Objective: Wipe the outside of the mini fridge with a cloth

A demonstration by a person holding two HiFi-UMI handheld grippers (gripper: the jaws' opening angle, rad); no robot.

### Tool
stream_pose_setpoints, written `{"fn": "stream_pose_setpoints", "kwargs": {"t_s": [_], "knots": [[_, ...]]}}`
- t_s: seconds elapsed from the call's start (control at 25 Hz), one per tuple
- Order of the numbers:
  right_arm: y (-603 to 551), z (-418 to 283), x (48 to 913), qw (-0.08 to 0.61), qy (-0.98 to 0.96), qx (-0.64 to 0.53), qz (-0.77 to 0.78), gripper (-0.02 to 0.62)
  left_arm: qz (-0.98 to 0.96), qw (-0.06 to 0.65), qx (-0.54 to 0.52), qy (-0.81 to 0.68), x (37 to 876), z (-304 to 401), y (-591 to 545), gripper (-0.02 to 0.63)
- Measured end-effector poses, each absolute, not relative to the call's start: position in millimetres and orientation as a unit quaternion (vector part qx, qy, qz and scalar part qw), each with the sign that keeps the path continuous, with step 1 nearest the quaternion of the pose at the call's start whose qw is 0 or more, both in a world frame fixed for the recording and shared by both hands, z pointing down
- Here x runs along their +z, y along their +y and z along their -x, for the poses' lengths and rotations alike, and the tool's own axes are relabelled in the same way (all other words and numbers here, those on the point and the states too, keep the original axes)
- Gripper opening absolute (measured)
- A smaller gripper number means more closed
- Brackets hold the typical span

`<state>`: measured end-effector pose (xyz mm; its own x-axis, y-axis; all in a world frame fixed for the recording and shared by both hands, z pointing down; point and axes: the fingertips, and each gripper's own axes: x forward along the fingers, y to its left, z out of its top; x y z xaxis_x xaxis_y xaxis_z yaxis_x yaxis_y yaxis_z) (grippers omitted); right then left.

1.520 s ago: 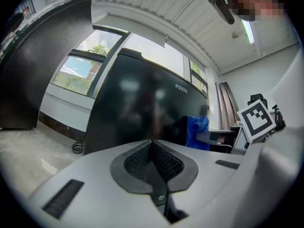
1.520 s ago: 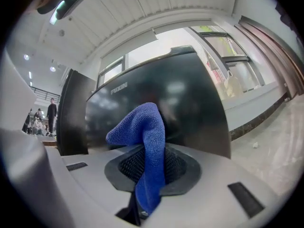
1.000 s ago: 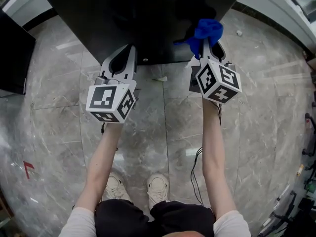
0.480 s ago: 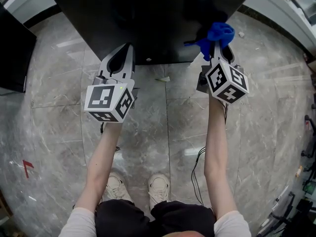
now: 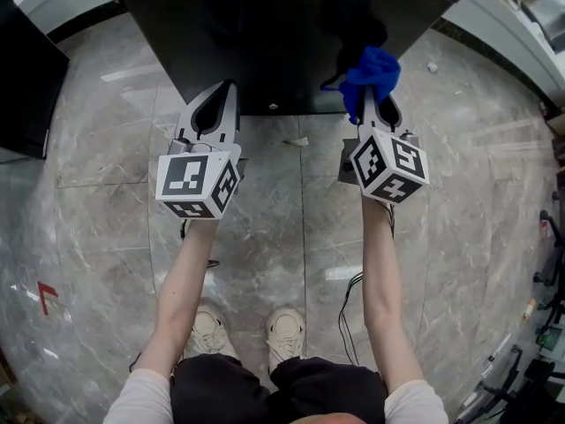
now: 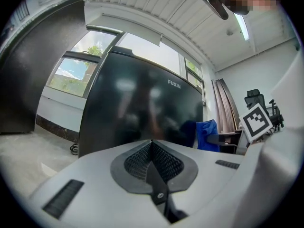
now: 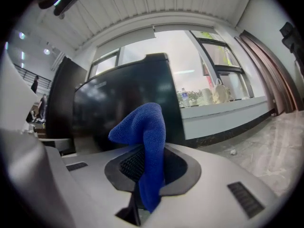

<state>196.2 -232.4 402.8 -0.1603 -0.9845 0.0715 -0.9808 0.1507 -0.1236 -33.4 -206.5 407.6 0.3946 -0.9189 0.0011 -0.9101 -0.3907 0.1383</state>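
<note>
One cloth [image 5: 369,71] in right tool [image 5: 370,102] — at mini fridge [image 5: 256,42] edge

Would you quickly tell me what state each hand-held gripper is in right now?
Left hand-held gripper: closed, holding nothing.
Right hand-held gripper: closed on the blue cloth.
</note>
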Motion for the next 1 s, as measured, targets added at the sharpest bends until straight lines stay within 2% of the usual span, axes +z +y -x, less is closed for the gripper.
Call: {"fn": "stream_pose_setpoints", "kwargs": {"t_s": [0.16,0.56,0.8,1.0], "knots": [[-214.2,-126.9,410.8,-0.012,0.800,-0.062,0.597,0.081,-0.822,0.073,-0.036,-0.563,419.3,54.3,-196.6,0.005],[-212.0,5.6,436.1,0.024,0.839,-0.116,0.531,0.081,-0.786,0.079,-0.047,-0.611,427.9,154.6,-186.2,0.005],[-224.4,104.9,449.6,0.015,0.869,-0.112,0.482,0.081,-0.759,0.084,-0.075,-0.642,436.0,222.0,-185.8,0.005],[-237.0,136.5,452.4,0.014,0.867,-0.113,0.485,0.081,-0.754,0.092,-0.056,-0.648,448.8,231.0,-185.9,0.005]]}}
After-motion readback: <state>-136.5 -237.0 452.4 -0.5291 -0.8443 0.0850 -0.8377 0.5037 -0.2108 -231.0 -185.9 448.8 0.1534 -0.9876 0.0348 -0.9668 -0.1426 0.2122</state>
